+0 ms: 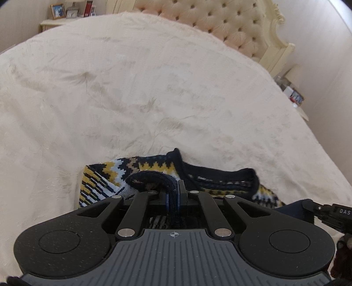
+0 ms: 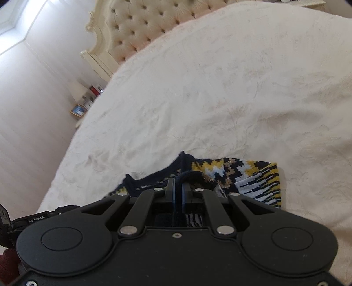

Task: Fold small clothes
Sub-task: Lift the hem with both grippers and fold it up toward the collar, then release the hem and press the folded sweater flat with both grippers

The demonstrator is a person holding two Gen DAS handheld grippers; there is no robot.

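Note:
A small knit sweater (image 1: 140,169) with a navy, yellow, white and tan zigzag pattern lies on the cream bedspread (image 1: 132,88), close under both grippers. My left gripper (image 1: 173,187) is shut on a navy ribbed edge of the sweater, which loops up between the fingers. In the right wrist view the same sweater (image 2: 253,176) spreads to the right, and my right gripper (image 2: 178,187) is shut on its navy edge. The other gripper shows at the lower right of the left wrist view (image 1: 330,211).
A tufted cream headboard (image 1: 231,24) stands at the far end of the bed. A nightstand (image 1: 59,19) with a photo frame and small items is at the far left. Another nightstand (image 2: 88,103) shows beside the bed in the right wrist view.

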